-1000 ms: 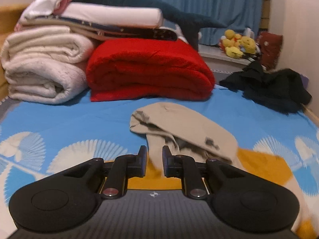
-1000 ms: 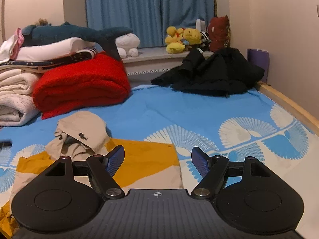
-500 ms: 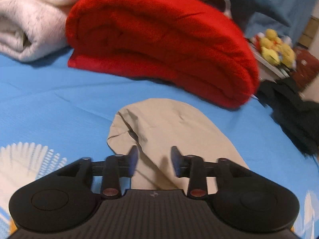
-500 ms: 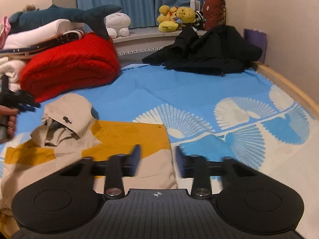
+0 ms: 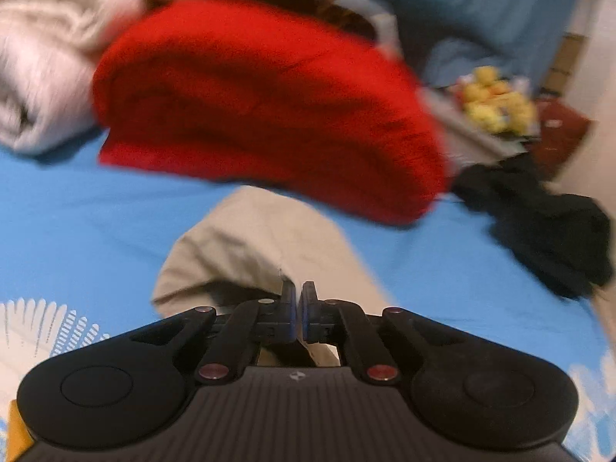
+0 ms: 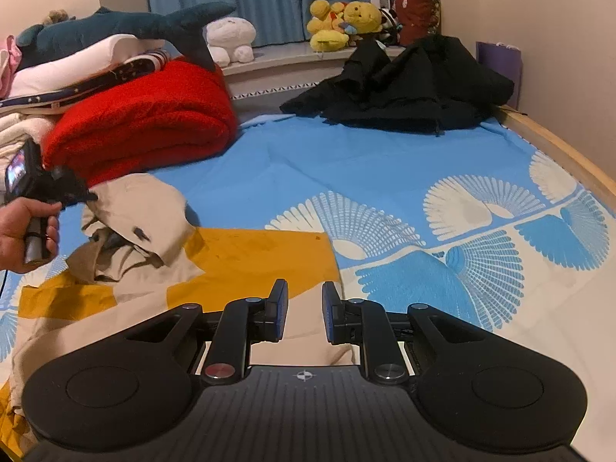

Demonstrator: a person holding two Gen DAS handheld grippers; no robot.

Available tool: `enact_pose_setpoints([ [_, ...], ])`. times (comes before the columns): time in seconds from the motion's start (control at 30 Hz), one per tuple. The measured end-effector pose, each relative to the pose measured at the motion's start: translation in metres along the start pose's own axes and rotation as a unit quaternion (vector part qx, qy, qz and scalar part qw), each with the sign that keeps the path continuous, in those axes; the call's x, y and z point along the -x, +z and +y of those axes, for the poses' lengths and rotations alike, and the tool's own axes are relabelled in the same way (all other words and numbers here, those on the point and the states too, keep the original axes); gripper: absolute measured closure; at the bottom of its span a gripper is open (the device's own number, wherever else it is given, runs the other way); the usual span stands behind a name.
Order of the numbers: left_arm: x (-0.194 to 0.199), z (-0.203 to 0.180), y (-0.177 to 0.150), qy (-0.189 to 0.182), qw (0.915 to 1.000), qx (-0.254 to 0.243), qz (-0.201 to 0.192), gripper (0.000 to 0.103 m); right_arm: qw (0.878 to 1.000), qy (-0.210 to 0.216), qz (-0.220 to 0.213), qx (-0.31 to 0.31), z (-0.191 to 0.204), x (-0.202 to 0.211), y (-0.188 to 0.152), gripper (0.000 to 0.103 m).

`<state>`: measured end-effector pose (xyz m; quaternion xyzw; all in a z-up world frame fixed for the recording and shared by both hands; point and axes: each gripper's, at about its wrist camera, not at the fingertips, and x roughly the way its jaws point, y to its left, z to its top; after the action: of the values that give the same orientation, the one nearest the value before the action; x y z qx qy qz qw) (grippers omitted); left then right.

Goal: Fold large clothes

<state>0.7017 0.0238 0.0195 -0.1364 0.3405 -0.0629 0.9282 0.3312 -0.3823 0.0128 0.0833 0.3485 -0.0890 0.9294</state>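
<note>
The hooded jacket (image 6: 127, 269), beige with mustard-yellow panels, is lying spread on the blue fan-patterned bedsheet (image 6: 385, 161), and we are working at it with both grippers. At the far left of the right wrist view, our left hand (image 6: 27, 235) is holding the left gripper (image 6: 86, 196) at the beige hood (image 5: 250, 246). In the left wrist view, we are seeing its jaws pressed together on a fold of the hood fabric. Behind the hood, a folded red blanket (image 6: 142, 123) is sitting beside a stack of white bedding (image 5: 50, 50). Further right, the right gripper (image 6: 305, 310) is hovering over the jacket's right edge; its jaws have just been closing, are standing slightly apart, and we cannot tell whether they are pinching the cloth. A black garment (image 6: 415, 84) is lying crumpled at the far right of the bed.
</note>
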Motion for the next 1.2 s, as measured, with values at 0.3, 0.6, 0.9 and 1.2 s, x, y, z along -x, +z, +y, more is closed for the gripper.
enact_pose_setpoints([
  [0.3,0.245,-0.096,-0.207,-0.134,0.9707,-0.196,0.037,0.091,0.997,0.035,-0.029,-0.054,-0.003,0.026,0.008,0.083],
  [0.6,0.272,-0.039,-0.242,-0.070,0.9934,-0.090,0.015,0.091,0.990,0.081,-0.021,-0.116,-0.004,0.034,-0.003,0.065],
  [0.9,0.219,0.021,-0.187,0.006,0.9971,0.056,0.050,0.091,0.980,0.131,0.056,-0.137,0.038,-0.005,-0.026,0.065],
  [1.2,0.216,0.035,-0.187,0.002,0.9951,0.069,0.070,0.081,0.974,0.168,0.120,-0.098,0.110,-0.048,-0.055,0.051],
])
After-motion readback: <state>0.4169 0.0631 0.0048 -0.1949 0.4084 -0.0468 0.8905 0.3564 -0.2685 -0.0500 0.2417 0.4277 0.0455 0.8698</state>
